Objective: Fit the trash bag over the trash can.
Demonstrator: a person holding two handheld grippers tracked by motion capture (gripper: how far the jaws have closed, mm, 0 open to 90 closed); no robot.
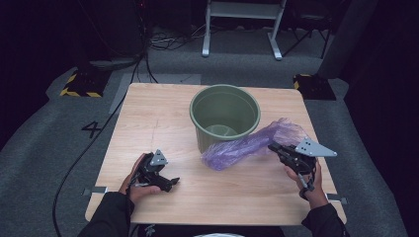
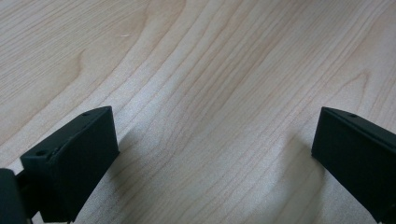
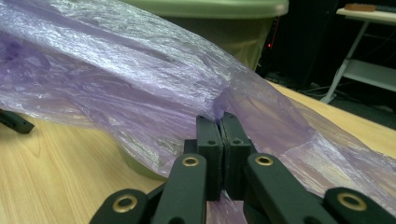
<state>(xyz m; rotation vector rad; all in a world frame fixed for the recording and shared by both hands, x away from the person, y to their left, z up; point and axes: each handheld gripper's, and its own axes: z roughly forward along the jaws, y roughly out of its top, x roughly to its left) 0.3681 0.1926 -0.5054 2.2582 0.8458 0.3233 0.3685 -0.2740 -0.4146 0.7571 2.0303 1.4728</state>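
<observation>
From the high view, a crinkled purple translucent plastic bag (image 1: 252,144) is seen draped along the pale wooden tabletop (image 1: 163,118), leaning against the round olive-green plastic bucket (image 1: 225,114). The right hand-held gripper (image 1: 274,147) is pinched on the bag's right end; the left hand-held gripper (image 1: 170,182) is rested low on the tabletop, well apart from the bag. A risk is judged here: the thin film could be torn or slipped from so small a bite if pulled hard, and the light bucket could be nudged.

In the left gripper view, the left hand-held gripper's jaws are spread wide over bare wood, nothing held.

In the right gripper view, the jaws are pressed together on a gathered fold of purple film, the bucket's rim seen behind.
</observation>
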